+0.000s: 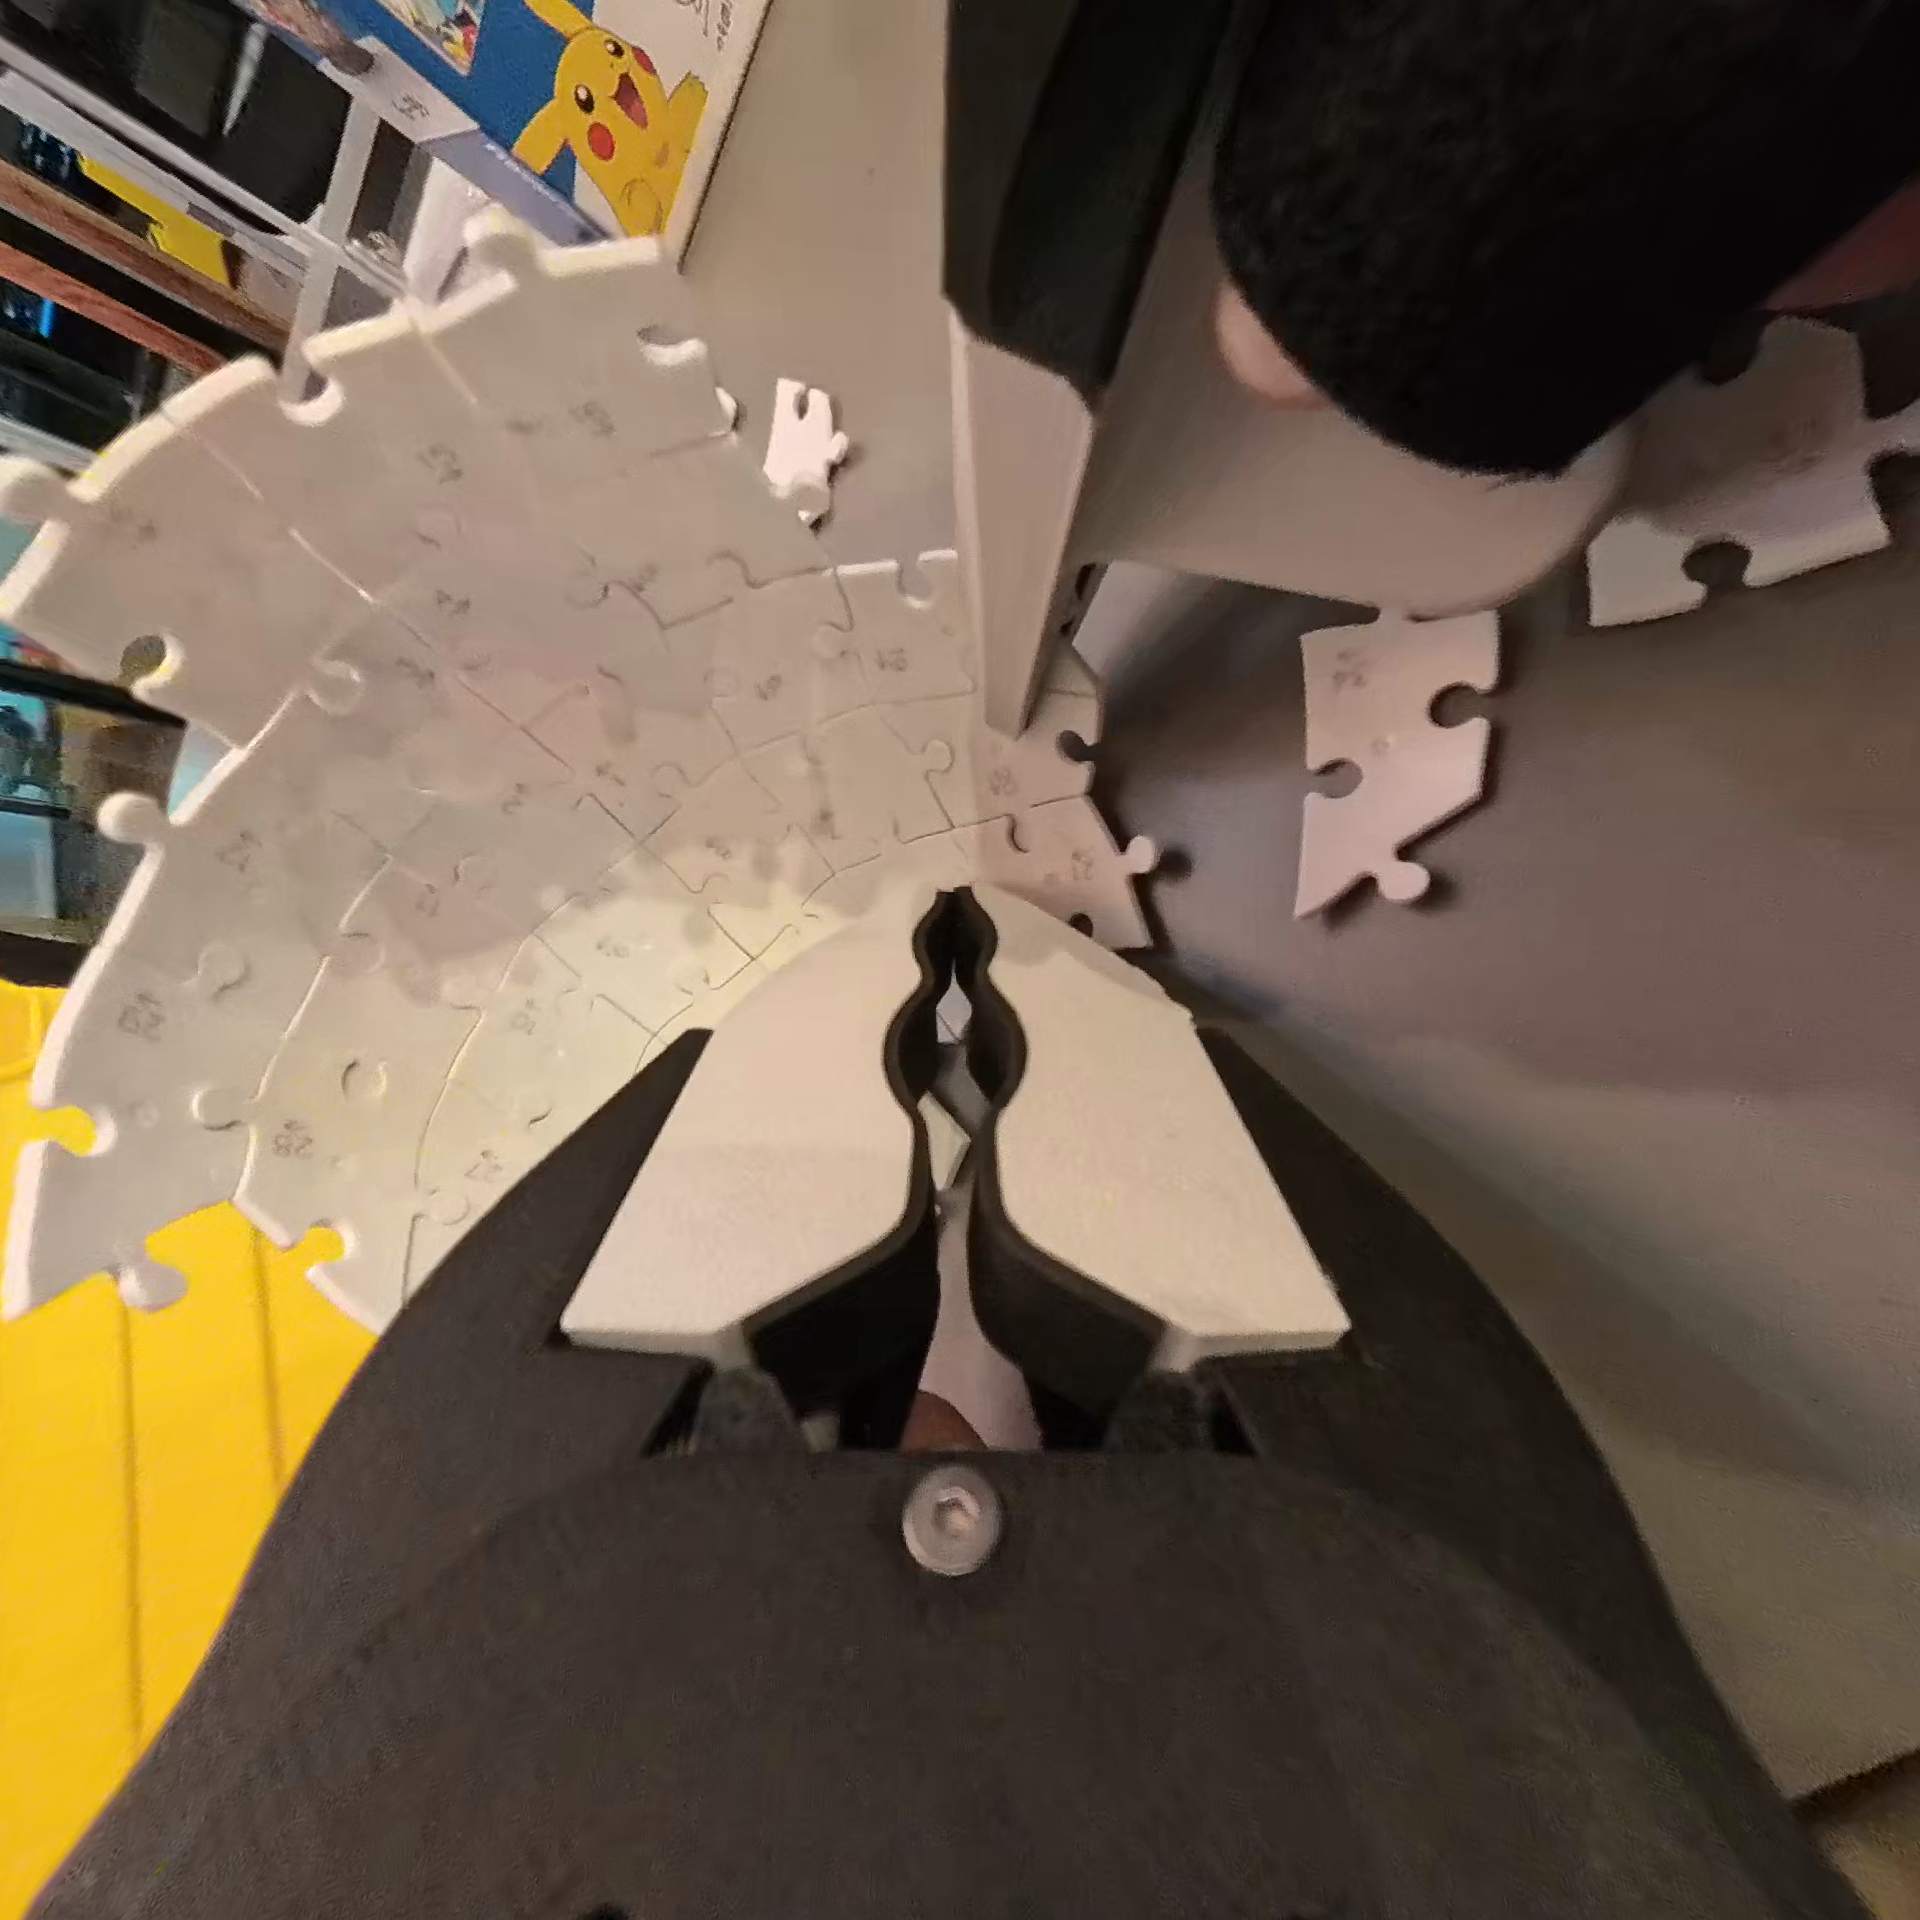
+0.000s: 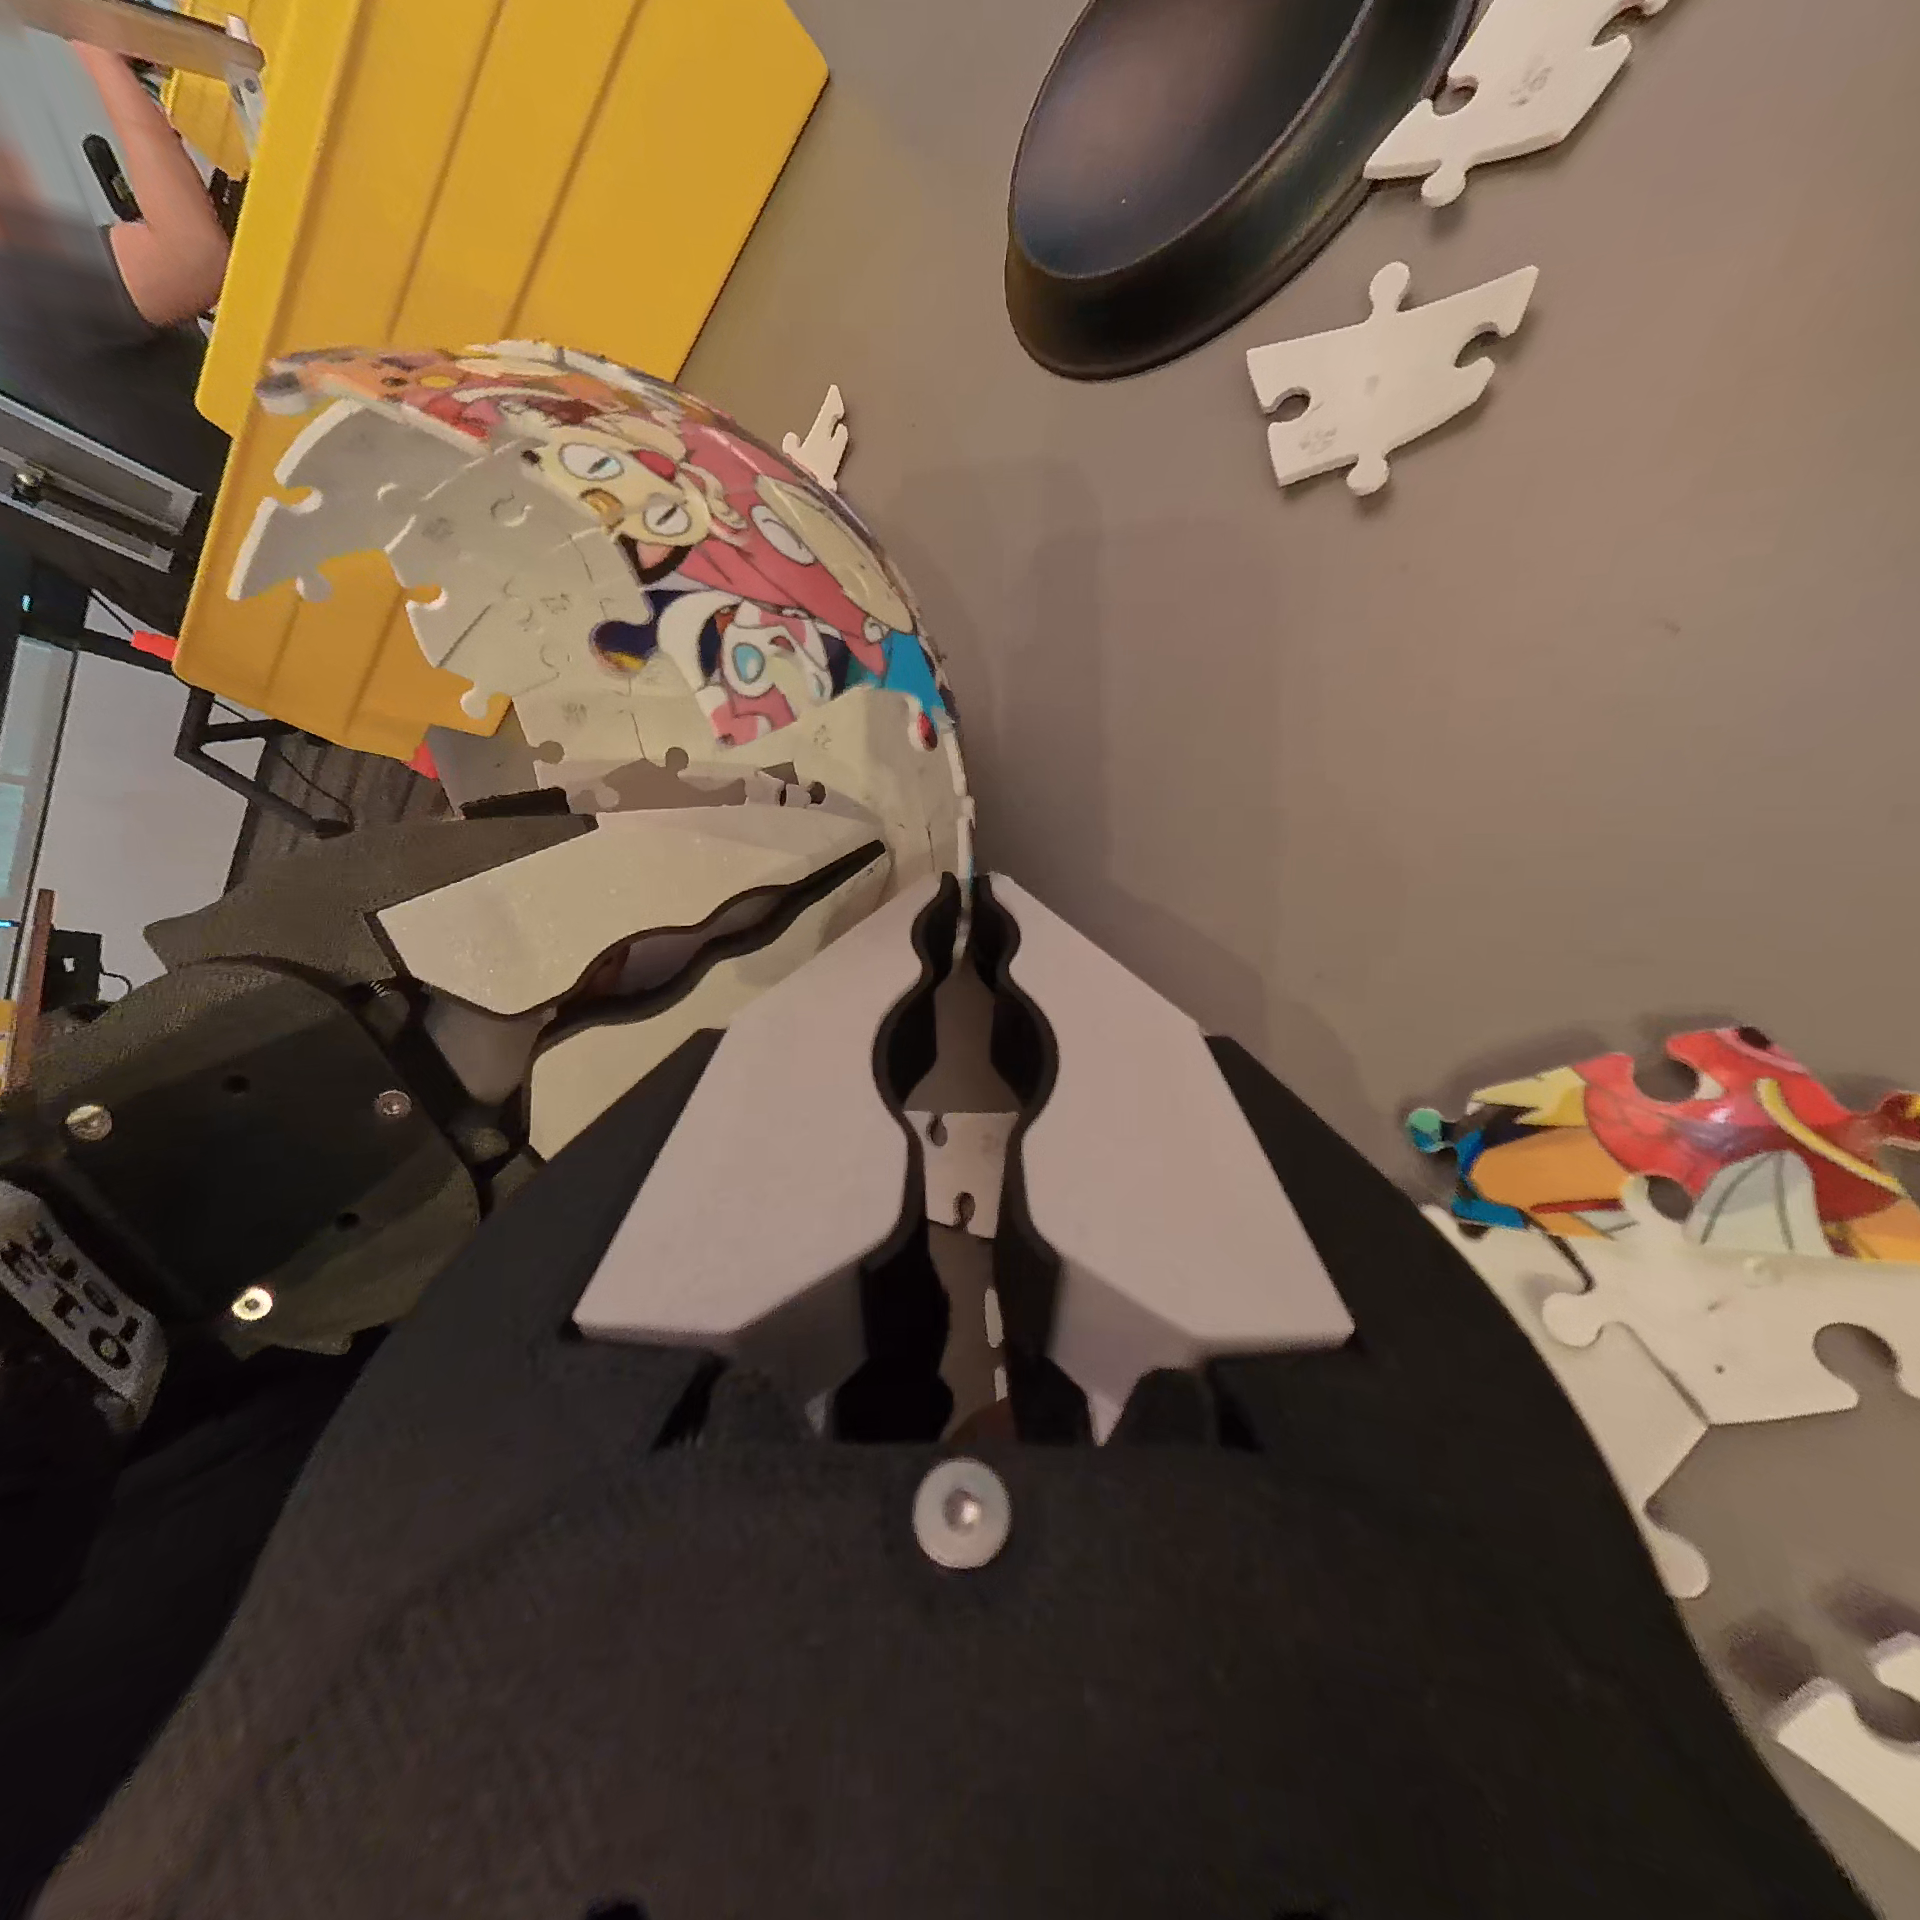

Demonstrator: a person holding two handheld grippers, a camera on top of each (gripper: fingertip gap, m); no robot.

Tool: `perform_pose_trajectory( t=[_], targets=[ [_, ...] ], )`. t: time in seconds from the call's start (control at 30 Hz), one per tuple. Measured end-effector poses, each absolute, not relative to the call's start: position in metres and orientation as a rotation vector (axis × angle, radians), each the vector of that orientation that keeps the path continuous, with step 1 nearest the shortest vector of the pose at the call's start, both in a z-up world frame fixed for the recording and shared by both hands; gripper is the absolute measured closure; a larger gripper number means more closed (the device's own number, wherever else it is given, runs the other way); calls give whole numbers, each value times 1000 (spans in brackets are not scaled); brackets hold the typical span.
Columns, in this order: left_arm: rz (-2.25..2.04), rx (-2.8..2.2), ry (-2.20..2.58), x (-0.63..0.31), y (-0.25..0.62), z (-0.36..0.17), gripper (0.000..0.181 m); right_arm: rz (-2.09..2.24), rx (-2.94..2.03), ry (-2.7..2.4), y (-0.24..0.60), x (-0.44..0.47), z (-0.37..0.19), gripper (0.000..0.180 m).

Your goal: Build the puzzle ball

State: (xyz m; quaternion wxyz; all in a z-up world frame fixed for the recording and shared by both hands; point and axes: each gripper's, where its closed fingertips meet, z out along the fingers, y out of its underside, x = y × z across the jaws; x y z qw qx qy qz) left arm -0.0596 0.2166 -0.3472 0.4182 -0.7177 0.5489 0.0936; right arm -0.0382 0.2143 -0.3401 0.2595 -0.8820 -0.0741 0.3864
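Observation:
The partly built puzzle ball is a curved shell, printed with cartoons outside and white inside. The left wrist view looks into its white inside. My left gripper is shut on the shell's lower rim, and it also shows in the right wrist view. My right gripper is shut on a white puzzle piece, held edge-on with its tip against the ball's rim, right beside the left gripper. The right gripper's fingers come down to the rim pieces.
On the grey table lie loose white pieces, a joined coloured section and a black round dish. A yellow bin stands behind the ball. A puzzle box stands at the back. The tips of both grippers are at nearly the same place. The right tips stand about 11 centimeters off the joined coloured section.

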Motion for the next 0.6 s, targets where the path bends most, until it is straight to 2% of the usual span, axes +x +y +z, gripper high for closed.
perform_pose_trajectory(
  t=[0.6],
  targets=[
    [584,-1636,1693,-58,218,-348,181,1077,-2391,-166,214,-38,-339,178]
  ],
)
